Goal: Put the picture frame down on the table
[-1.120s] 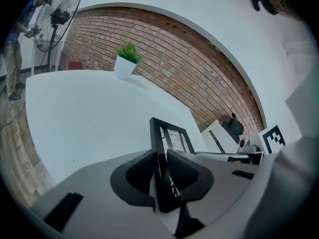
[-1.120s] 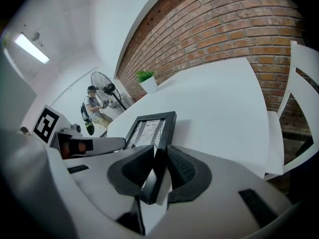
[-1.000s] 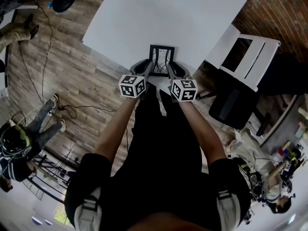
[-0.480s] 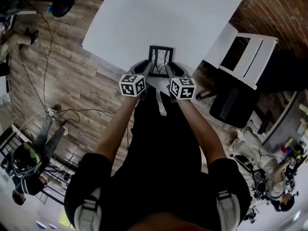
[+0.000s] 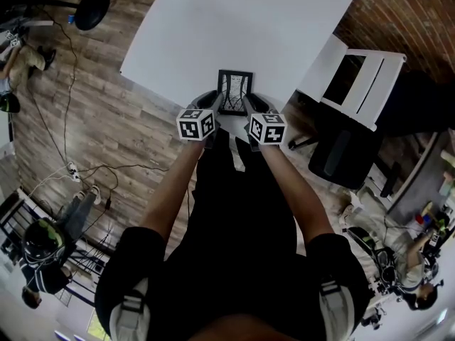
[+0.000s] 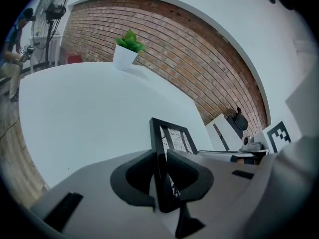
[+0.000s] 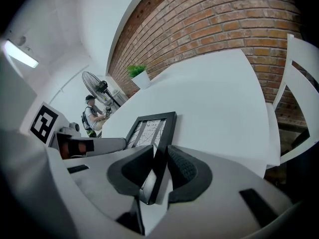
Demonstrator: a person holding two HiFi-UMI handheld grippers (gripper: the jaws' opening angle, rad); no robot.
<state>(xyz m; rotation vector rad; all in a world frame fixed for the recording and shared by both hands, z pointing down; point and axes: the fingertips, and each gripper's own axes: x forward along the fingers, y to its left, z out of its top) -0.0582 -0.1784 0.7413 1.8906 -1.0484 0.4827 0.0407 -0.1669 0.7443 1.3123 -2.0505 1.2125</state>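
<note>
Left gripper [image 6: 160,178] and right gripper [image 7: 158,171] are each clamped on a side edge of the black picture frame [image 5: 235,91], at the white table's [image 5: 242,27] near edge; contact unclear. Risk: one jaw pair letting go first tips the frame, or it slides off the edge.

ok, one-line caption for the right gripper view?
Right gripper, jaws shut on the edge of a black rectangular picture frame, white table and brick wall beyond.
</note>
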